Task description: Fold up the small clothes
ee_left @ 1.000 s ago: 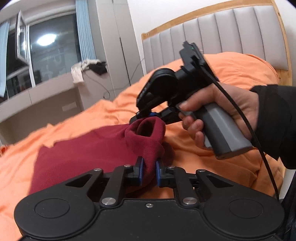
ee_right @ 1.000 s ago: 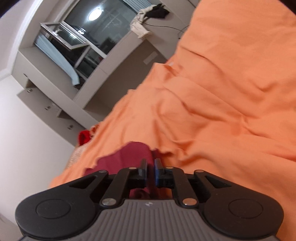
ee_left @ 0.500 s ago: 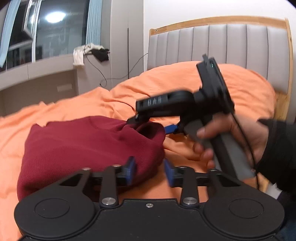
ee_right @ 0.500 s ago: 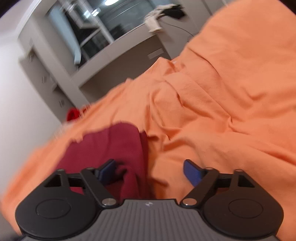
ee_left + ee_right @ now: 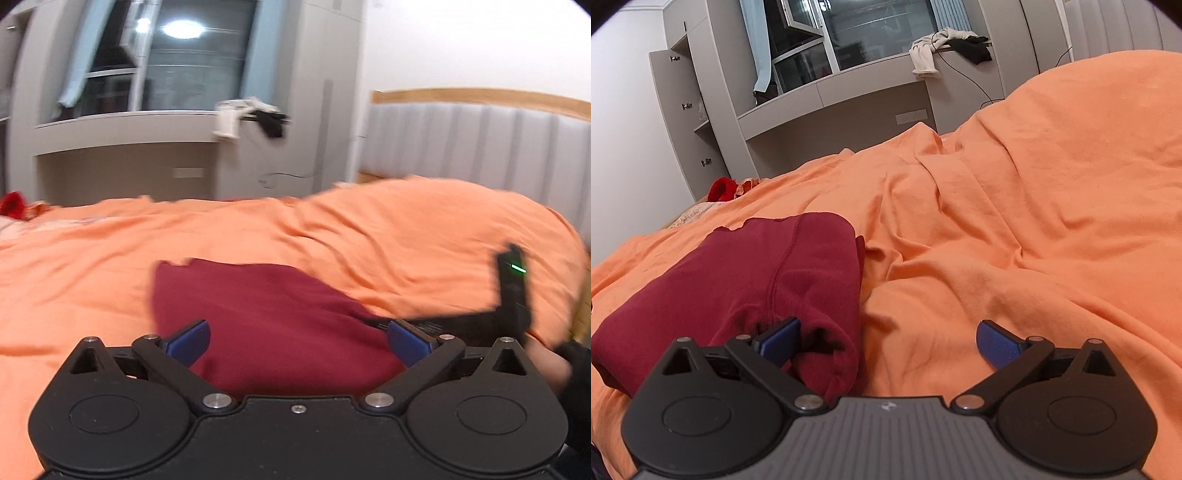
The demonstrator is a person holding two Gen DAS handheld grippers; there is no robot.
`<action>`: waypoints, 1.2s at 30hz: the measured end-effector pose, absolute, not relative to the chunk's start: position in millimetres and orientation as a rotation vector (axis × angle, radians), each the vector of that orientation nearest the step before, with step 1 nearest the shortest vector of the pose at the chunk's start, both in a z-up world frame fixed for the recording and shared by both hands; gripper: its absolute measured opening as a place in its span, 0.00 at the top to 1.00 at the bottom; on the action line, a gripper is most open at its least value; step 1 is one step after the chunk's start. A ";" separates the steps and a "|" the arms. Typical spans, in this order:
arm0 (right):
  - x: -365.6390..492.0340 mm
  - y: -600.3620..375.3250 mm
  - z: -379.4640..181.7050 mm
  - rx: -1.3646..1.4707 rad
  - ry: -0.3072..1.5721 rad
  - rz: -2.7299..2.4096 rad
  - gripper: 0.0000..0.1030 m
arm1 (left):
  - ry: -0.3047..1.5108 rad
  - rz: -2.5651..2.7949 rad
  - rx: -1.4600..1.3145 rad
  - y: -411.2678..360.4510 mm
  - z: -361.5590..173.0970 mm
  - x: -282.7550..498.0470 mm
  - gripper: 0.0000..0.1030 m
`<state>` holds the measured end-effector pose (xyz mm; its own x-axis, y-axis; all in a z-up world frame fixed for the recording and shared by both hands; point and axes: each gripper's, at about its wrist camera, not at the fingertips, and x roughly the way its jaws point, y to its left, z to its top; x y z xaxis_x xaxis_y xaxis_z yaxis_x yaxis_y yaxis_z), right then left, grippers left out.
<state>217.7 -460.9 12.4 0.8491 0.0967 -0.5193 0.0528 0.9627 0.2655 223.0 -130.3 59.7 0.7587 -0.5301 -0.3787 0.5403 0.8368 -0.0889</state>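
At about nine o'clock in the left wrist view a scrap of bright red cloth (image 5: 13,202) lies at the far edge of the orange duvet (image 5: 92,266), apart from everything else, and whether it belongs to the job cannot be told. The left gripper (image 5: 297,339) stands with its blue pads spread wide and nothing between them; the maroon garment (image 5: 266,317) lies straight ahead at twelve o'clock, its near edge running in under the spread fingers, though the blur hides whether the pads touch the cloth. At three o'clock in that view a dark blurred shape with a green light is the other tool, low beside the garment's right edge. In the right wrist view the garment (image 5: 746,280) lies to ten o'clock of the right gripper (image 5: 886,341), a thick folded slab whose long axis runs from the near left toward the far centre. This gripper too gapes wide and holds nothing; its left pad (image 5: 779,339) sits against a rolled bulge at the garment's near right corner, while the right pad hangs over bare duvet. By my judgement the fold has been laid down and both tools let go; the right gripper is nearer that loose bulge, so tidying it falls to that side. No container is in sight; the duvet alone bears the garment.
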 end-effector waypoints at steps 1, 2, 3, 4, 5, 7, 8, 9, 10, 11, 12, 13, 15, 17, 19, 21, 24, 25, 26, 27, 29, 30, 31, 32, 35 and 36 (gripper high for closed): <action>218.0 -460.5 12.2 0.279 0.560 0.022 0.00 | 0.412 -0.553 0.019 -124.3 60.8 229.2 0.01; 217.3 -460.4 12.2 0.281 0.561 0.020 0.00 | 0.420 -0.526 0.008 -117.9 60.7 235.8 0.01; 215.7 -460.1 12.5 0.282 0.559 0.018 0.00 | 0.425 -0.504 -0.006 -111.7 59.6 243.9 0.01; 214.5 -460.0 12.7 0.283 0.554 0.017 0.00 | 0.432 -0.485 -0.016 -106.6 58.6 252.3 0.01; 211.4 -460.0 13.8 0.287 0.538 0.017 0.00 | 0.444 -0.467 -0.023 -102.2 56.7 260.6 0.01; 205.8 -461.7 17.2 0.307 0.498 0.031 0.00 | 0.469 -0.449 -0.031 -94.4 51.1 274.9 0.01; 203.0 -463.3 19.2 0.324 0.477 0.042 0.00 | 0.481 -0.445 -0.030 -92.6 48.3 280.9 0.01; 201.1 -465.4 21.4 0.343 0.457 0.047 0.00 | 0.494 -0.440 -0.027 -92.1 44.6 287.1 0.01; 200.0 -467.1 23.5 0.360 0.440 0.049 0.00 | 0.501 -0.436 -0.028 -91.4 39.8 291.4 0.01; 199.2 -469.8 24.8 0.380 0.424 0.048 0.00 | 0.505 -0.435 -0.032 -90.3 34.1 293.0 0.01; 199.9 -472.0 25.7 0.396 0.417 0.041 0.00 | 0.511 -0.439 -0.040 -88.9 28.3 295.8 0.01; 201.3 -474.4 26.2 0.410 0.414 0.029 0.00 | 0.518 -0.442 -0.046 -86.7 21.7 296.2 0.00; 206.5 -477.6 24.6 0.434 0.421 0.005 0.00 | 0.544 -0.453 -0.057 -83.6 12.8 299.7 0.00; 212.9 -478.4 21.5 0.459 0.443 0.004 0.00 | 0.567 -0.463 -0.075 -78.1 7.0 302.7 0.00; 219.6 -477.2 17.5 0.479 0.468 0.016 0.00 | 0.568 -0.478 -0.089 -70.9 1.5 302.6 0.00; 225.0 -474.0 14.4 0.478 0.487 0.029 0.00 | 0.561 -0.484 -0.105 -63.4 -4.6 302.4 0.00; 231.1 -466.1 12.0 0.452 0.511 0.052 0.00 | 0.575 -0.488 -0.145 -58.5 -9.6 303.8 0.00; 232.9 -462.7 11.1 0.436 0.524 0.057 0.00 | 0.574 -0.489 -0.142 -59.4 -9.2 304.0 0.00; 233.7 -459.6 11.0 0.423 0.529 0.056 0.00 | 0.572 -0.489 -0.137 -60.7 -8.7 304.0 0.00; 234.1 -457.2 10.5 0.410 0.531 0.052 0.00 | 0.569 -0.490 -0.134 -61.7 -8.8 303.8 0.00; 234.0 -458.4 10.9 0.410 0.529 0.056 0.00 | 0.565 -0.492 -0.138 -61.9 -9.4 303.5 0.00; 234.6 -460.7 11.3 0.423 0.529 0.060 0.00 | 0.566 -0.493 -0.145 -61.3 -9.9 303.7 0.00; 234.7 -463.3 12.5 0.442 0.522 0.069 0.00 | 0.568 -0.495 -0.151 -60.7 -10.0 304.0 0.00; 234.3 -465.5 13.9 0.464 0.504 0.087 0.00 | 0.569 -0.497 -0.159 -60.0 -10.4 304.9 0.00; 236.2 -471.6 20.7 0.509 0.443 0.139 0.00 | 0.578 -0.506 -0.185 -58.8 -12.4 306.7 0.00; 237.8 -471.8 22.7 0.514 0.429 0.147 0.00 | 0.576 -0.507 -0.189 -58.3 -12.8 306.4 0.00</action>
<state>237.8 -471.8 22.7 0.9010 0.2414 -0.3604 -0.0292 0.8627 0.5048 306.4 -58.3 -12.8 0.7207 -0.5074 -0.4724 0.4043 0.8612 -0.3080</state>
